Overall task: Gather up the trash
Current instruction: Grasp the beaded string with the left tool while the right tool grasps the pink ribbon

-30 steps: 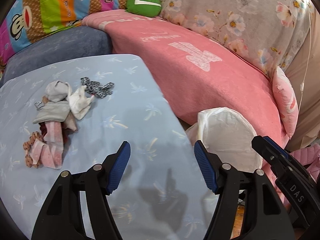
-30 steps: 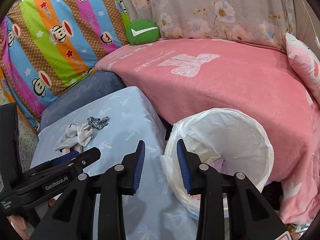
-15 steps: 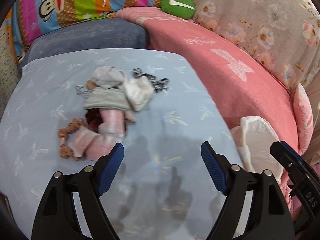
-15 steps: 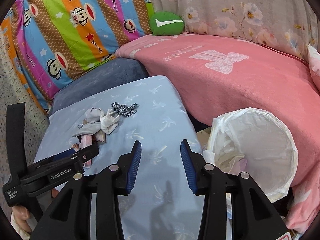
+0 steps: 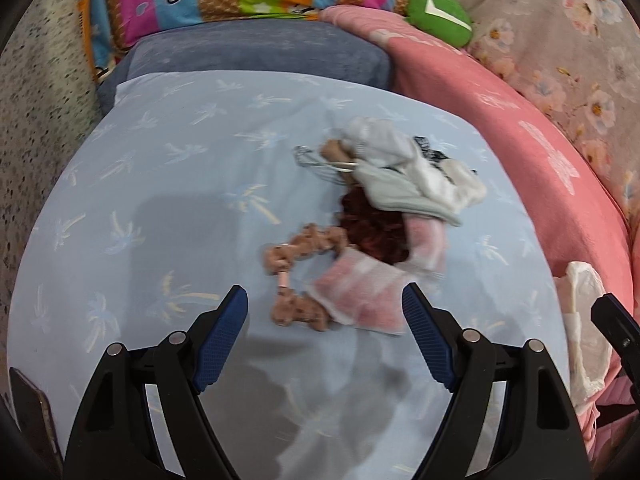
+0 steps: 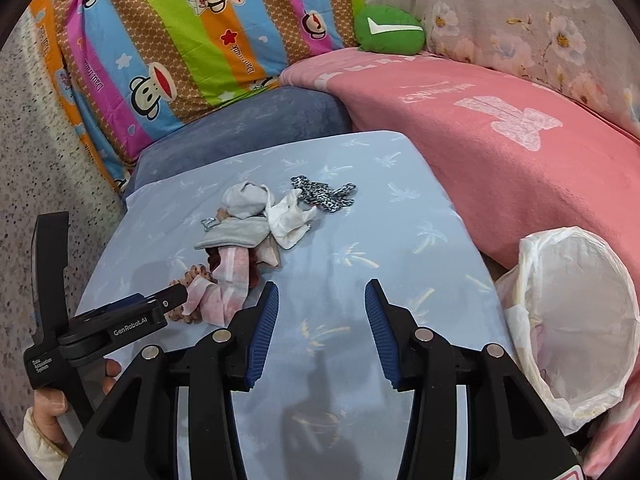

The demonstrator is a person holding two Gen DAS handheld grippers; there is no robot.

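A pile of scraps [image 5: 384,216] lies on the light blue palm-print cover [image 5: 180,200]: a pink wrapper [image 5: 360,300], a brown beaded band [image 5: 296,276], a dark red tuft, and grey and white cloths [image 5: 400,176]. My left gripper [image 5: 324,292] stands open just short of the pink wrapper, pads touching nothing. In the right wrist view the pile [image 6: 240,240] is up and to the left, with a black-and-white patterned scrap [image 6: 324,194] beside it. My right gripper [image 6: 321,286] hovers over bare cover, its jaws opening with nothing between them. The left gripper [image 6: 168,298] shows there at the pile's near edge.
A bin lined with a white bag [image 6: 568,320] stands at the right, against the pink blanket [image 6: 500,140]; its bag edge [image 5: 580,304] shows in the left wrist view. A striped monkey pillow [image 6: 180,40] and green plush [image 6: 390,30] lie behind. A person's hand [image 6: 44,404] holds the left gripper.
Both grippers have swung left, away from the bin and toward the pile. The left jaws spread wider and now frame the pink wrapper. The right jaws have opened further.
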